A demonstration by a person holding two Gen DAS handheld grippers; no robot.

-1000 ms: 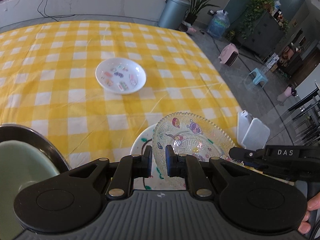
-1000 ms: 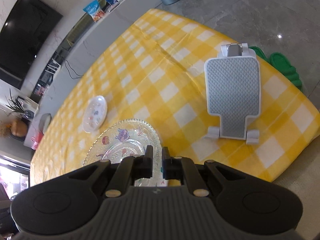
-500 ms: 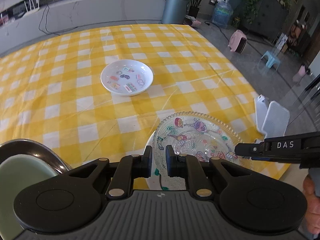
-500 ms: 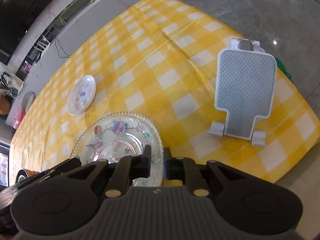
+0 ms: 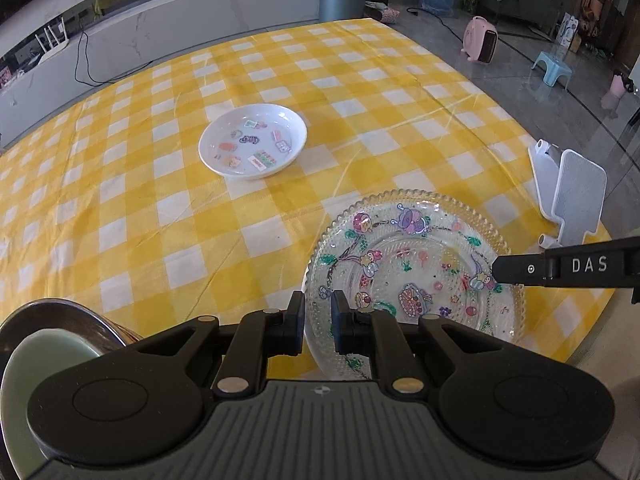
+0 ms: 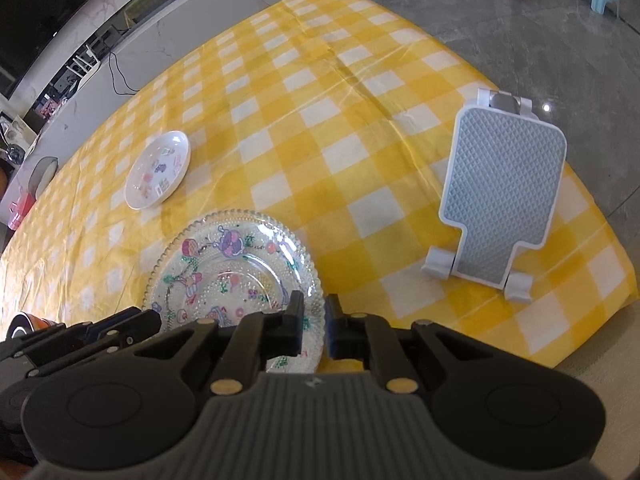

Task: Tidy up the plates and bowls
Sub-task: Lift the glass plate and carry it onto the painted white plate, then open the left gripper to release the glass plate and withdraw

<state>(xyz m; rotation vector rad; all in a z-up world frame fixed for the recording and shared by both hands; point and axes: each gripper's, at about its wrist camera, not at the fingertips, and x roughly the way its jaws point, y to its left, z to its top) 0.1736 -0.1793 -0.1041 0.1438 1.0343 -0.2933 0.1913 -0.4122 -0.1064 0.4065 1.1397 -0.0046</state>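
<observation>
Glass plate [image 5: 416,276] pinched at opposite rims by our 2 nearly closed grippers — left gripper [image 5: 318,322], right gripper [image 6: 314,330] — near table edge. White plate [image 5: 253,141] untouched mid-table; we judge stacking unfinished.

You've got one readable mark: "DAS" in white on the right gripper [image 5: 576,268] arm, left-wrist view.

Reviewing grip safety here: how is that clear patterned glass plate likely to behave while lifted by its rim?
The glass plate looks rigid and probably fragile. Its beaded rim may give the left gripper and right gripper some purchase, though glass can be slippery. Held at opposite edges, it seems unlikely to tip.
</observation>
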